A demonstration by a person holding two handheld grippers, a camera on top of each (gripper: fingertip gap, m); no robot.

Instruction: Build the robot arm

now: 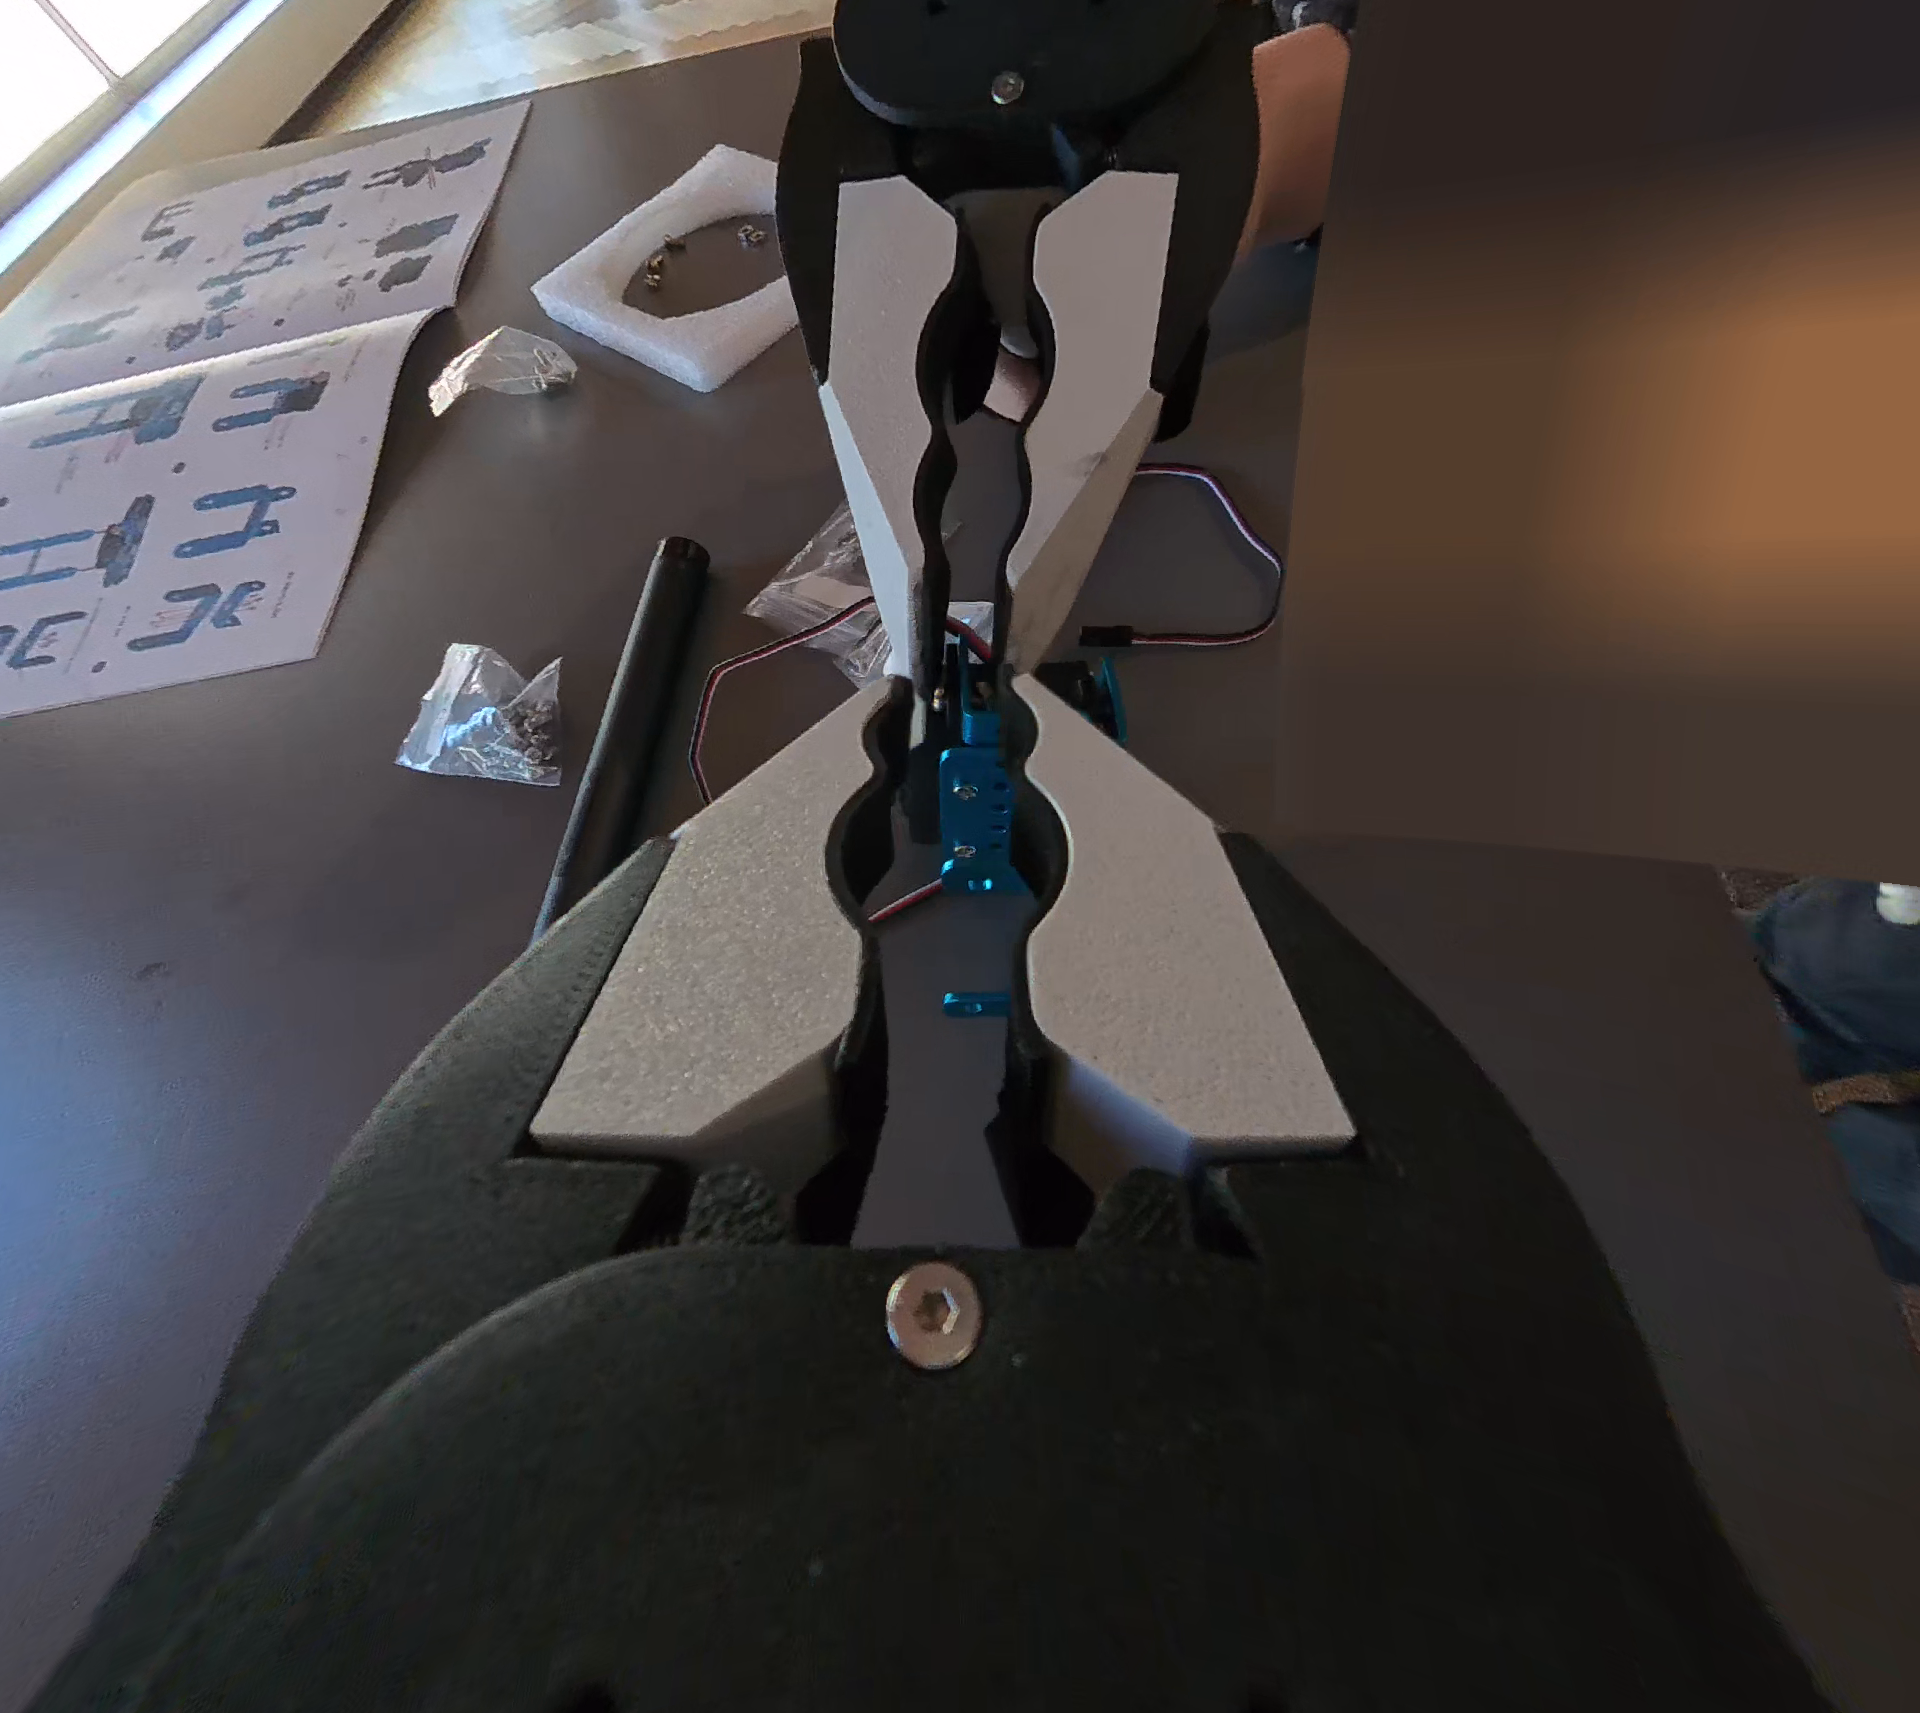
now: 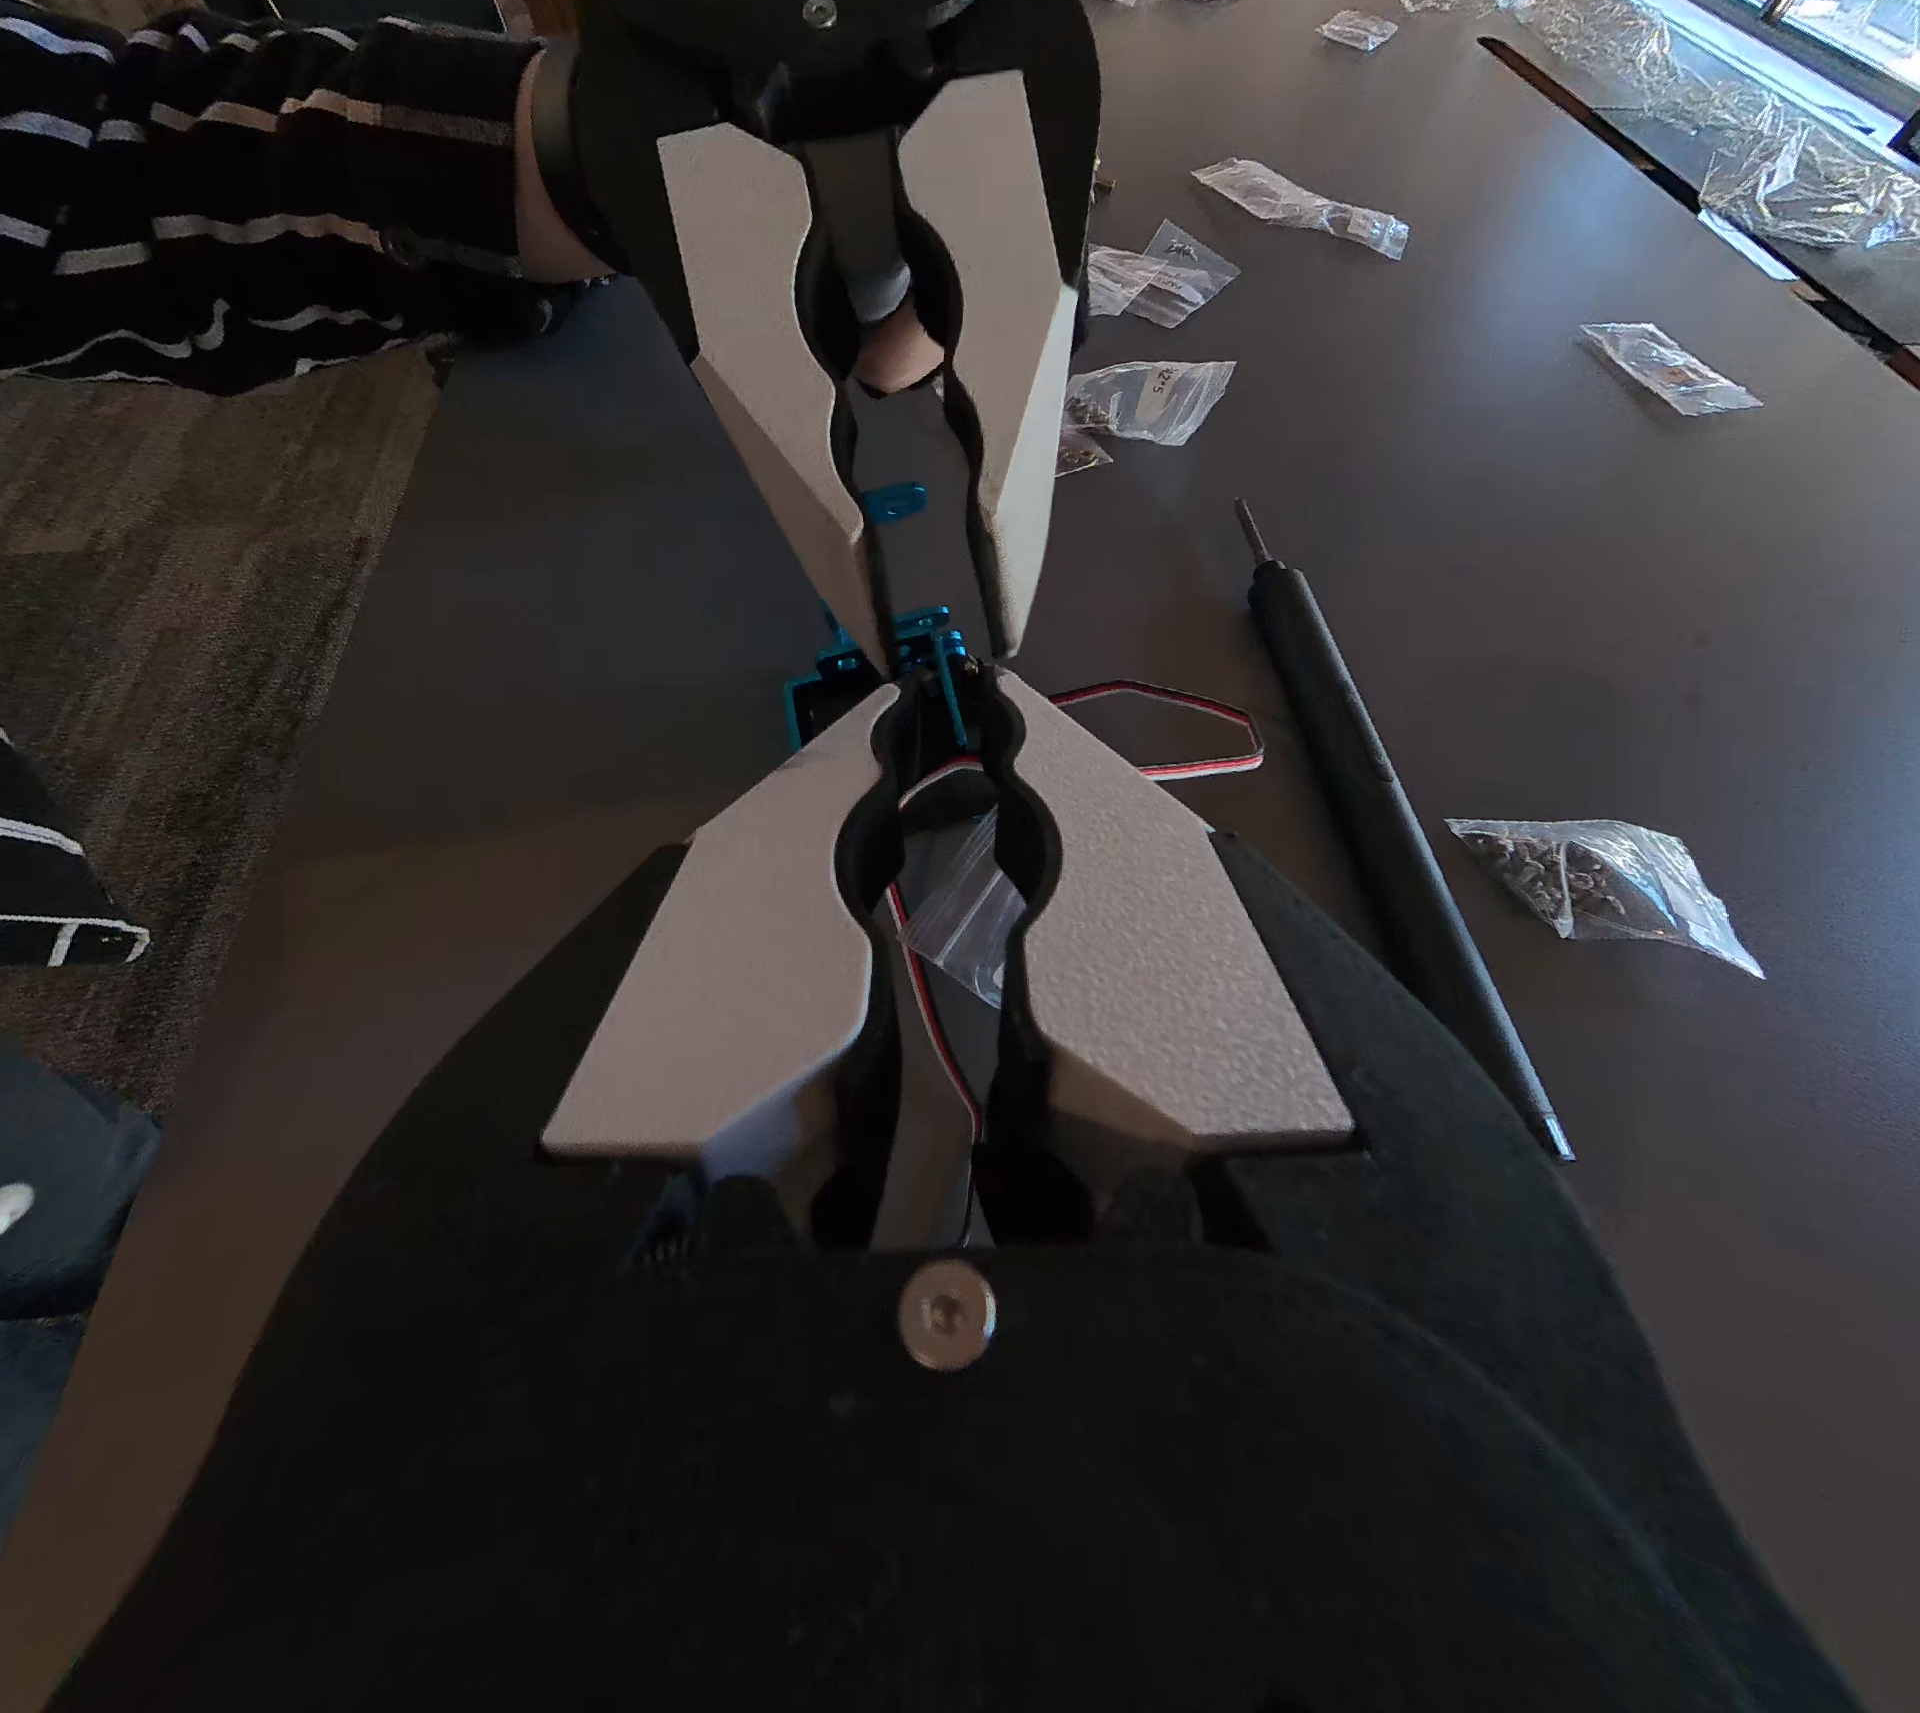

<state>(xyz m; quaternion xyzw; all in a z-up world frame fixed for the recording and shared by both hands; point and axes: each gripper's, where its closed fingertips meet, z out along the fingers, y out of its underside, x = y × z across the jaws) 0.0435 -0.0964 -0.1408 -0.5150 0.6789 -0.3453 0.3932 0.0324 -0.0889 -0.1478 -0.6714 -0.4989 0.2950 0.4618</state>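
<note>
A blue metal bracket assembly (image 1: pixel 971 790) with a black servo and a red-white-black wire (image 1: pixel 1247 541) is held just above the dark table (image 1: pixel 312 936). My left gripper (image 1: pixel 961 692) is shut on it from the near side. My right gripper (image 1: pixel 961 661) faces it from the far side, tips nearly touching, and is shut on the assembly's other end. In the right wrist view my right gripper (image 2: pixel 948 681) grips the black servo end beside the blue assembly (image 2: pixel 925 624), with the left gripper (image 2: pixel 935 640) opposite. A small loose blue part (image 1: pixel 975 1001) lies on the table below; it also shows in the right wrist view (image 2: pixel 896 503).
A black screwdriver (image 1: pixel 634 728) (image 2: pixel 1371 790) lies beside the assembly. Several small plastic bags of screws (image 1: pixel 488 718) (image 2: pixel 1600 894) are scattered about. An open instruction sheet (image 1: pixel 208 416) and a white foam tray (image 1: pixel 717 177) lie farther off. A person's striped sleeve (image 2: pixel 260 209) holds the left gripper. My two grippers' fingertips are within a few centimetres of each other. Left tips and right tips are each some 10 cm from the black screwdriver (image 2: pixel 1371 790).
</note>
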